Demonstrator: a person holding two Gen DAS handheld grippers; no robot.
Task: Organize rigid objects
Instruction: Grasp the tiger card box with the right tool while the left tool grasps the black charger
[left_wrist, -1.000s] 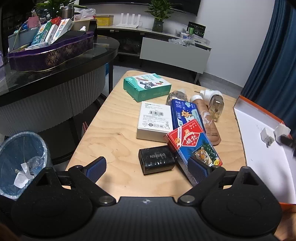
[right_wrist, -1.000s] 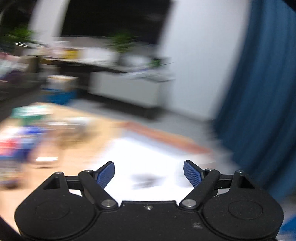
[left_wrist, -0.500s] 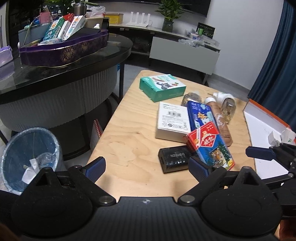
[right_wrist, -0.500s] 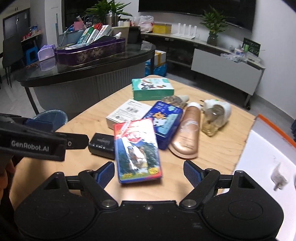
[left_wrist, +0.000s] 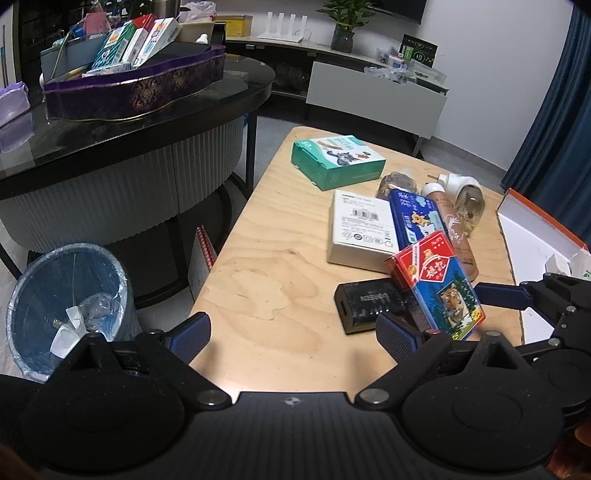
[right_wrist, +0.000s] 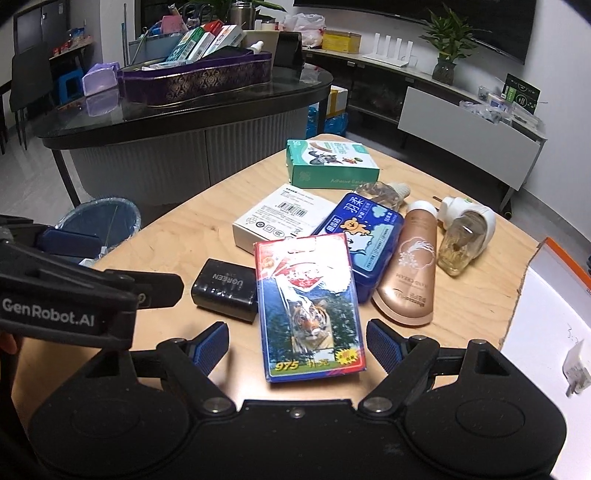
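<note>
A cluster of objects lies on the wooden table (left_wrist: 280, 258): a red and blue tiger card box (right_wrist: 310, 306), a black charger (right_wrist: 225, 288), a white box (right_wrist: 280, 218), a blue tin (right_wrist: 365, 240), a gold hand-cream tube (right_wrist: 410, 266), a green box (right_wrist: 328, 162) and a plug-in diffuser (right_wrist: 465, 232). My right gripper (right_wrist: 295, 345) is open with its fingers on either side of the tiger box's near end, not touching. My left gripper (left_wrist: 291, 332) is open and empty over the table's near edge, left of the charger (left_wrist: 369, 302).
A white tray with an orange rim (left_wrist: 535, 236) sits at the table's right and holds small white adapters (right_wrist: 576, 369). A blue waste bin (left_wrist: 62, 302) stands on the floor at the left. A dark round table (left_wrist: 147, 122) with a purple tray stands behind.
My right gripper swung left from the white tray to the cluster and moved close to the tiger box. My left gripper shifted slightly left. Both stayed open.
</note>
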